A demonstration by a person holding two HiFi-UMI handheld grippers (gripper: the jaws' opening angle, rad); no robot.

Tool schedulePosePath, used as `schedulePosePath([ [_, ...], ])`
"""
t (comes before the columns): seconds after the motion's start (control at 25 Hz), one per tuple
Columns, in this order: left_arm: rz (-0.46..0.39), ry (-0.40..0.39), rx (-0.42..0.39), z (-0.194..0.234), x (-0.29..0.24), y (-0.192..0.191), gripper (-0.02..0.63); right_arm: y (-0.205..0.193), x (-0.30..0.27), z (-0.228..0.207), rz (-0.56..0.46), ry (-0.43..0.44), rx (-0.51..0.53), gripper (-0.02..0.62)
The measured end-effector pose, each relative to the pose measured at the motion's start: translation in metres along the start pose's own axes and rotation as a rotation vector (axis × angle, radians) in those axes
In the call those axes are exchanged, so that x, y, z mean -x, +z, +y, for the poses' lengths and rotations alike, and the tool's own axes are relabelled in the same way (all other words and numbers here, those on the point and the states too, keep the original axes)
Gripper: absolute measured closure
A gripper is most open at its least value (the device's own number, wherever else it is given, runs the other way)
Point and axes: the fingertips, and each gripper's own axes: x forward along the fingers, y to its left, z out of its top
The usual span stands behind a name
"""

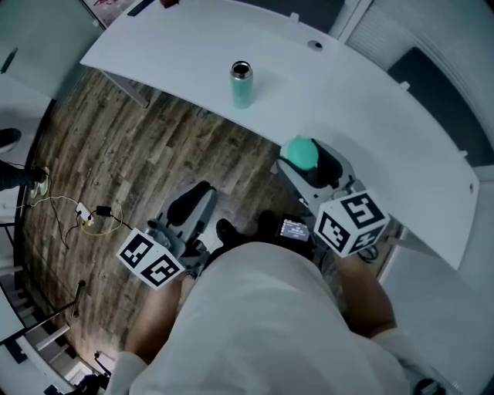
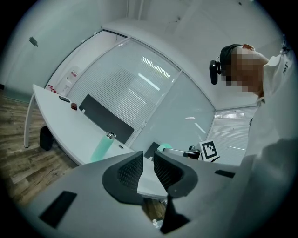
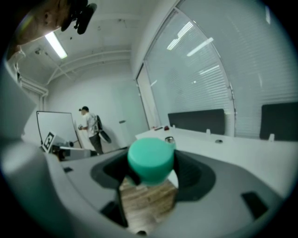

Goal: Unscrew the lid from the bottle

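Note:
The mint-green bottle [image 1: 241, 85] stands upright on the white table [image 1: 347, 92], its metal mouth uncovered. It also shows in the left gripper view as the bottle [image 2: 101, 148]. My right gripper [image 1: 305, 160] is shut on the round green lid [image 1: 299, 153], near the table's front edge and well right of the bottle. In the right gripper view the lid [image 3: 150, 160] sits squeezed between the jaws of the right gripper [image 3: 150, 168]. My left gripper [image 1: 197, 202] hangs over the wooden floor in front of the table. The left gripper [image 2: 148, 169] has a narrow, empty gap between its jaws.
Cables and a plug [image 1: 86, 217] lie on the wooden floor at the left. Dark shoes [image 1: 228, 231] show below me. A person [image 3: 91, 128] stands by a whiteboard far off. Small items [image 1: 154, 4] rest at the table's far end.

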Motion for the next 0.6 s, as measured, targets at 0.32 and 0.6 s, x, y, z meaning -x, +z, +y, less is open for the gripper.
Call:
schedulePosePath([
  [0.32, 0.0, -0.022, -0.006, -0.0019, 0.0069, 0.0001, 0.518, -0.0012, 0.0041, 0.0064, -0.005, -0.025, 0.005, 0.281],
  [0.6, 0.002, -0.025, 0.008, -0.0003, 0.0074, -0.0025, 0.518, -0.0028, 0.0048, 0.0072, 0.003, -0.029, 0.007, 0.281],
])
